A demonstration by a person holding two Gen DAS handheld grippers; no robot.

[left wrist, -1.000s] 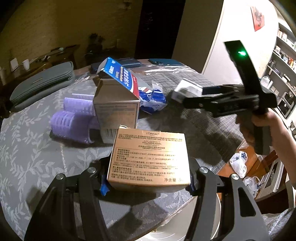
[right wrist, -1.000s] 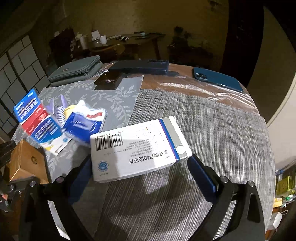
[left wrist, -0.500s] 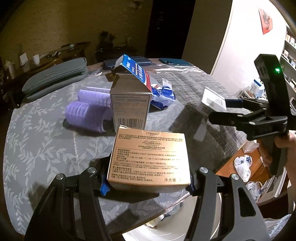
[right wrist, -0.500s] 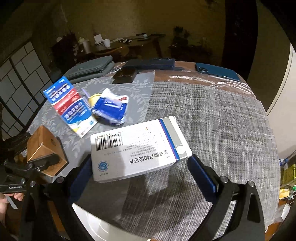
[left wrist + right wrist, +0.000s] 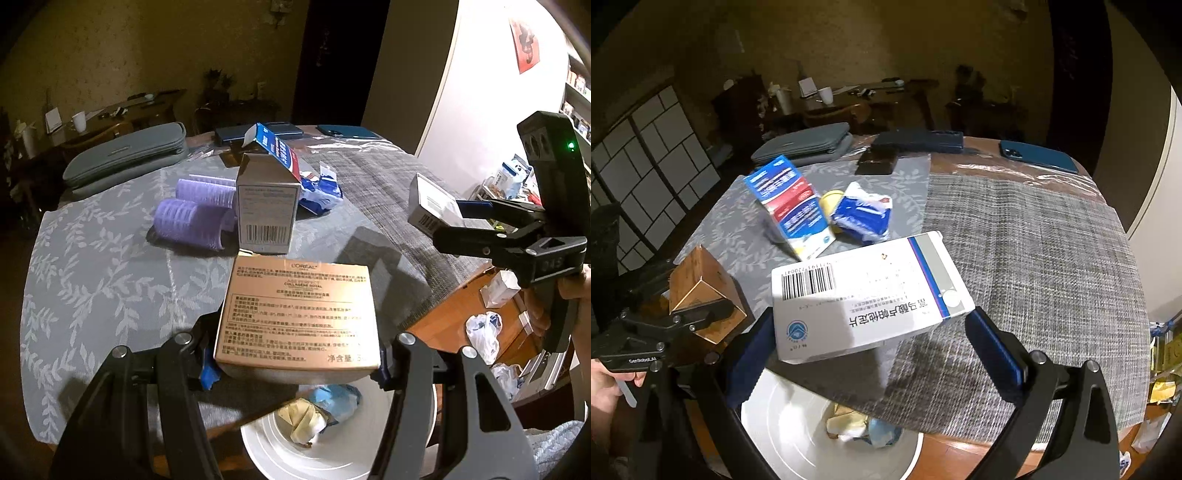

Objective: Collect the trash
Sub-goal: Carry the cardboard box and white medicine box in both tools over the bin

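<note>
Your left gripper (image 5: 297, 363) is clamped on the tan box (image 5: 298, 315), your right gripper (image 5: 882, 350) on the white carton (image 5: 866, 293). Both hang above the white bin (image 5: 783, 432), with crumpled trash (image 5: 317, 413) inside.

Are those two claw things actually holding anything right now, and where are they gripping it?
Yes. The left gripper clamps the tan L'Oreal box by its two side faces. The right gripper pinches the white medicine box across its two short ends.

L claw (image 5: 297, 363) & R claw (image 5: 871, 350) both clamped, held side by side.
</note>
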